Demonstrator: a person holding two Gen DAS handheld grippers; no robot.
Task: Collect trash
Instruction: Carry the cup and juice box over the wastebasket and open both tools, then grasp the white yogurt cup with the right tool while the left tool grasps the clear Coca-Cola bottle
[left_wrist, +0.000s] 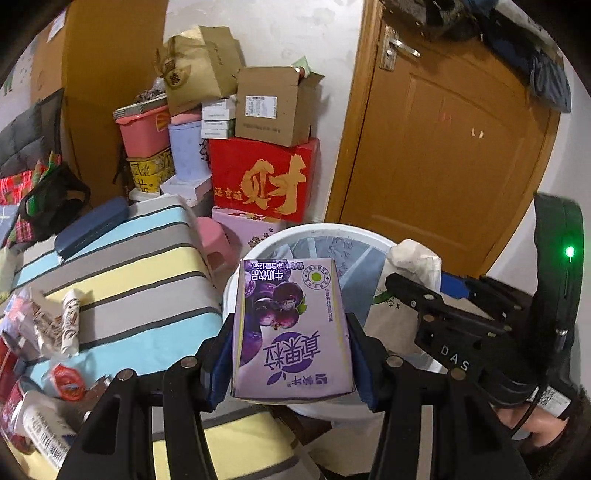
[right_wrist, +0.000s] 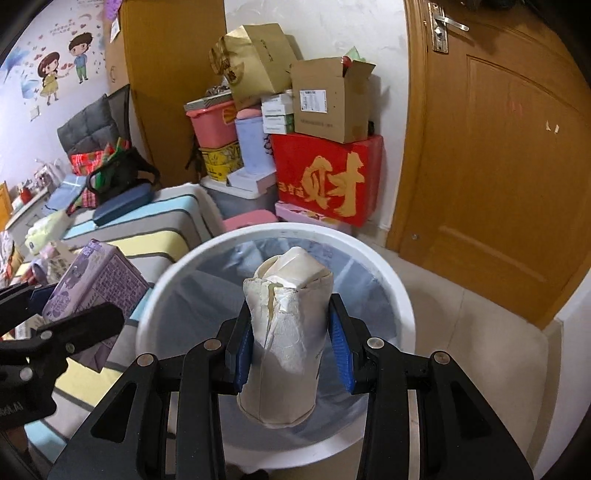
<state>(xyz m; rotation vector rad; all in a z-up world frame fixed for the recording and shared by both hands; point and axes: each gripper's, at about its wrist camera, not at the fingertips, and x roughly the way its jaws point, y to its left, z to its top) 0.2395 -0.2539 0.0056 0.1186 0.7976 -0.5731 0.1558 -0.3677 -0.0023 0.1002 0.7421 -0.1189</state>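
Left wrist view: left tool (left_wrist: 291, 354) clamped on a purple milk carton (left_wrist: 291, 325), blue pads pressed on both of its sides, carton tilted out over the near rim of a white bin (left_wrist: 369, 230) lined with a grey bag. To the right, the right tool (left_wrist: 417, 295) gripping a crumpled white paper cup (left_wrist: 413, 258) above that bin. Striped bedspread (left_wrist: 129, 258) at left, strewn with wrappers (left_wrist: 70, 321).

Right wrist view: right tool (right_wrist: 291, 347) pinching the crushed cup (right_wrist: 288, 332) between 2 blue pads – held directly over the bin's (right_wrist: 399, 291) open mouth. At left, the carton (right_wrist: 96, 284) in the left tool (right_wrist: 74, 306), just beside the rim.
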